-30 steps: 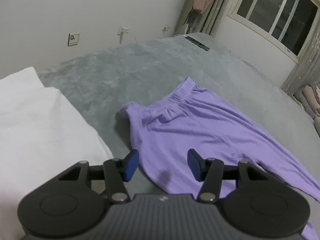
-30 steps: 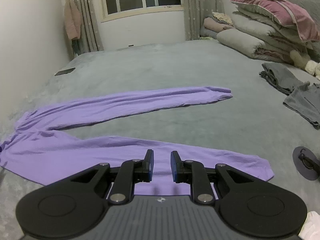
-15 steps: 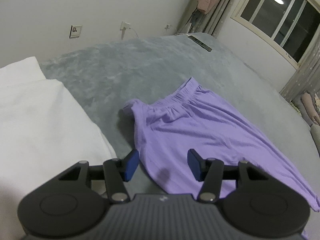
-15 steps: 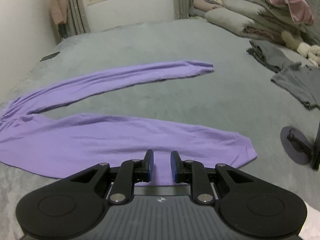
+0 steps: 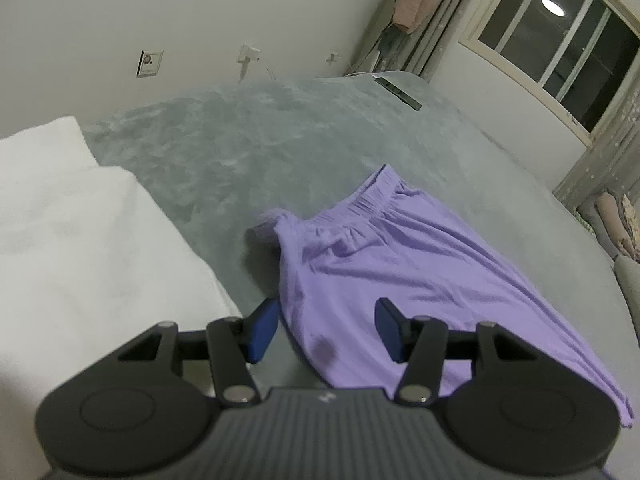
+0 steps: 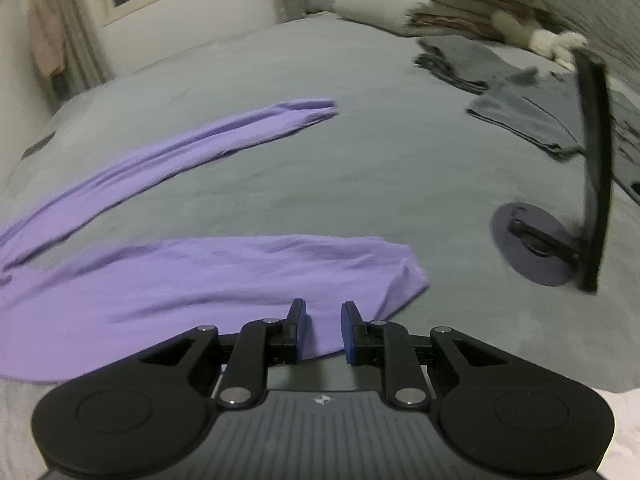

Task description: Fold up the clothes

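Note:
Purple trousers lie flat on the grey bed. In the left wrist view their gathered waistband [image 5: 372, 196] is ahead, and the seat of the trousers [image 5: 360, 280] runs under my left gripper [image 5: 326, 336], which hovers open with the cloth's edge between its blue fingers. In the right wrist view the near leg [image 6: 200, 276] ends in a hem [image 6: 404, 276] just ahead and to the right of my right gripper [image 6: 324, 330]. Its fingers stand a narrow gap apart over that leg, holding nothing. The far leg [image 6: 200, 148] stretches off towards the back.
White bedding [image 5: 80, 240] fills the left of the left wrist view. A dark upright stand [image 6: 596, 160] on a round base [image 6: 532, 248] sits right of the hem. Folded grey clothes [image 6: 520, 112] and stacked quilts [image 6: 400, 12] lie behind. A dark remote [image 5: 400, 94] rests near the window.
My right gripper has moved right along the near leg towards its hem, bringing the stand into view. The left gripper has barely shifted and stays open.

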Demonstrator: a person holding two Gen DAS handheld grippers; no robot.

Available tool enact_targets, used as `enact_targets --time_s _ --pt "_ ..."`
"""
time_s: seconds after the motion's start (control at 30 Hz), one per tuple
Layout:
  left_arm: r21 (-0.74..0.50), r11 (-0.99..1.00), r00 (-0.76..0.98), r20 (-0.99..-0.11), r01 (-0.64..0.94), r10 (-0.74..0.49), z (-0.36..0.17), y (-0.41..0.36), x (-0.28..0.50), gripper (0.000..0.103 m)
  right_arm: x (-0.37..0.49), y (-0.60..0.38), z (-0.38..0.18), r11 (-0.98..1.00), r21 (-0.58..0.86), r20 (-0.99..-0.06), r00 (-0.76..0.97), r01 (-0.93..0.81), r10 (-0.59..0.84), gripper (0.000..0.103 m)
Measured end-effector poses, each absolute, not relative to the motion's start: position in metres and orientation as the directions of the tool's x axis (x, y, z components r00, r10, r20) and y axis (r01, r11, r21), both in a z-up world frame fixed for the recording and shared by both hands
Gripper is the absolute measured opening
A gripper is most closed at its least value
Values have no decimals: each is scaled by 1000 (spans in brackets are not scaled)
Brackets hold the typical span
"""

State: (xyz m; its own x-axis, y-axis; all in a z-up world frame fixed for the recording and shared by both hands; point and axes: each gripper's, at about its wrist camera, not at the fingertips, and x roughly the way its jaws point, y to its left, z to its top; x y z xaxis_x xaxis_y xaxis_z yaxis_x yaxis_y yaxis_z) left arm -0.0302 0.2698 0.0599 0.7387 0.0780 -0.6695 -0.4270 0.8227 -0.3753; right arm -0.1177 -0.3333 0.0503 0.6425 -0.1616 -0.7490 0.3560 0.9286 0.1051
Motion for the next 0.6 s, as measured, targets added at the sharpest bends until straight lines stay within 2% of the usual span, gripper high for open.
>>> enact_targets --time_s 0.23,0.3,0.47,0.57,0.6 --pt "-400 810 743 -666 -430 66 63 276 -33 50 -126 -353 55 900 123 -751 632 417 -190 21" --pt "-388 811 734 -675 -437 73 62 276 -33 50 -128 -359 55 892 130 -753 628 433 -196 26" --pt "-335 835 711 -697 -437 92 59 269 -30 51 -127 -372 48 879 154 -763 619 450 -183 26" --pt "-341 834 714 -695 -434 87 59 269 -30 50 -123 -370 44 885 164 -757 630 437 -171 29" --pt "-346 833 716 -693 -433 84 58 269 -30 49 -122 -369 43 886 167 -754 635 432 -167 28"
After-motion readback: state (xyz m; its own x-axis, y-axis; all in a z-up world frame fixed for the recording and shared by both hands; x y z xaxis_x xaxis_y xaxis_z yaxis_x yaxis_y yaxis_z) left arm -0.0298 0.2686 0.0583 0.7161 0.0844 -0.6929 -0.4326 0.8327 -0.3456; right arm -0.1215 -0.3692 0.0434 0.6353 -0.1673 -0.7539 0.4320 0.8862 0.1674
